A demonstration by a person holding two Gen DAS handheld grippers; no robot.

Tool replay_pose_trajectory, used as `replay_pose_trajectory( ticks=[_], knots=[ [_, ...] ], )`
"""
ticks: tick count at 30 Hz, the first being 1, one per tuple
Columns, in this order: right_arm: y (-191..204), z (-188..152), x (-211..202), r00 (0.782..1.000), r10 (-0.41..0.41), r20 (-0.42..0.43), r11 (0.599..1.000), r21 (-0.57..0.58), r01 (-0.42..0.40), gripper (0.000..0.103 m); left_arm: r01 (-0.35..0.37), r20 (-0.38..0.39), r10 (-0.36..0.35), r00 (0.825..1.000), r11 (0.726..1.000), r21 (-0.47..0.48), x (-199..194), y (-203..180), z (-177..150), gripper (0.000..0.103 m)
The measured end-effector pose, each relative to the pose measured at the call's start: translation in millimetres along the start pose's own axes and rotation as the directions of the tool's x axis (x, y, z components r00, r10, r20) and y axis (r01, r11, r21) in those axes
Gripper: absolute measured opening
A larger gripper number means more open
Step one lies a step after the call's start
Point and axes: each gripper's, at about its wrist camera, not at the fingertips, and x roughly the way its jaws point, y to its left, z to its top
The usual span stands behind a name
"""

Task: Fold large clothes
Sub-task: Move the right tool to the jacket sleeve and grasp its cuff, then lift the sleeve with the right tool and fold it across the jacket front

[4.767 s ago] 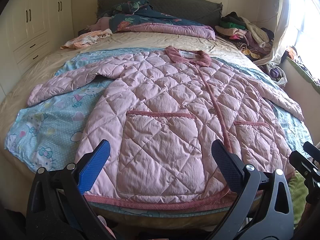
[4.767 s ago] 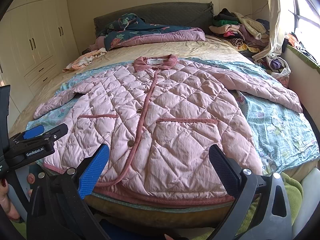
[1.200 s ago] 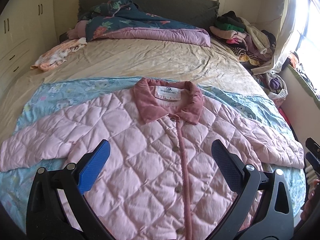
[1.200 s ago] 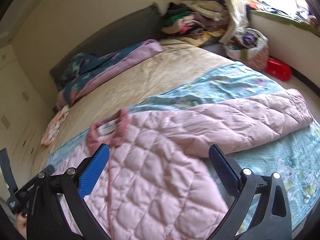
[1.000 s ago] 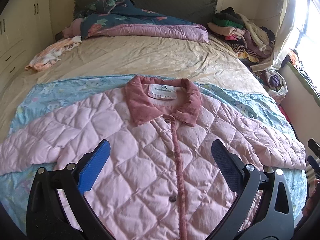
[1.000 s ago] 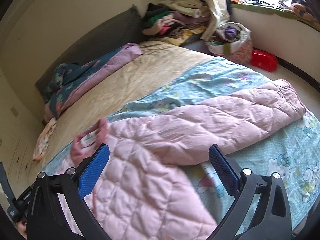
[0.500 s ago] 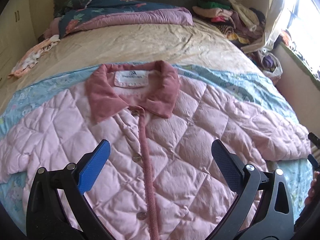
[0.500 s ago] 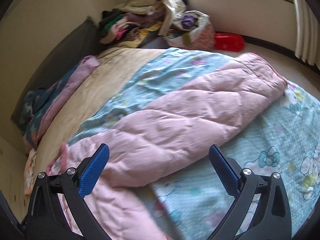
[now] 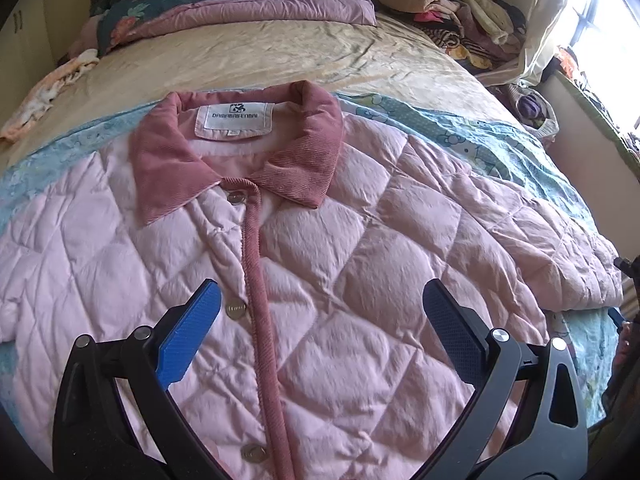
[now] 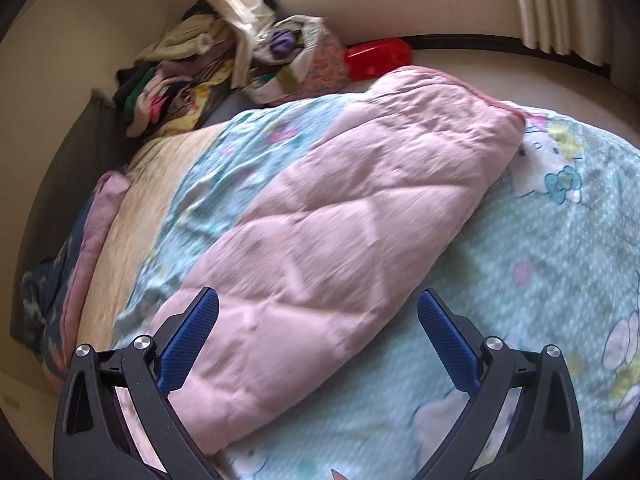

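I've got the pink quilted jacket [image 9: 328, 264] filling the middle of the left wrist view, lying flat and buttoned on the pale blue cartoon-print blanket [image 9: 472, 136], its dusty-rose corduroy collar [image 9: 240, 152] sitting at upper centre with a white label [image 9: 234, 120] inside it. My left gripper [image 9: 320, 320] hangs over the chest panel, jaws spread wide, nothing between them; the rose placket [image 9: 256, 280] with its snaps runs down just inside the blue left finger pad [image 9: 188, 332].

Over on the right wrist view, my right gripper [image 10: 318, 328] is also gaping, empty, hovering above the jacket's sleeve [image 10: 360, 216], which stretches diagonally from lower left up to its cuff [image 10: 496, 108] at upper right, resting on the blanket. The picture is a bit smeared here.

At upper left of that frame there's a heap of mixed clothes [image 10: 176, 80], and a red box [image 10: 378, 58] on the floor near the top centre. In the left view a floral duvet [image 9: 224, 4] lies bunched along the top.
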Motion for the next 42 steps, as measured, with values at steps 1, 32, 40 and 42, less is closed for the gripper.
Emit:
replay_pose_trajectory(
  ticks=[1, 32, 40, 42],
  knots=[
    [-5.8, 4.2, 4.2, 1.0, -0.004, -0.004, 1.0, 0.026, 0.004, 0.099, -0.006, -0.002, 0.006, 1.0, 1.0, -0.002, 2.3, 0.2, 1.1, 0.095],
    [130.9, 6.5, -133.6, 0.875, 0.467, 0.126, 0.831, -0.401, -0.386, 0.015, -0.013, 0.107, 0.018, 0.994, 0.999, -0.053, -76.8, 45.3, 34.6, 0.095],
    [184.8, -33.7, -169.8, 0.83, 0.557, 0.041, 0.712, -0.537, -0.451, 0.015, -0.053, 0.154, 0.063, 0.986, 0.996, -0.073, -107.1, 75.3, 36.5, 0.095],
    [197.7, -43.8, -175.7, 0.82, 0.573, 0.019, 0.682, -0.565, -0.464, 0.015, -0.052, 0.16, 0.065, 0.985, 0.995, -0.084, -113.2, 85.3, 36.3, 0.095]
  ],
)
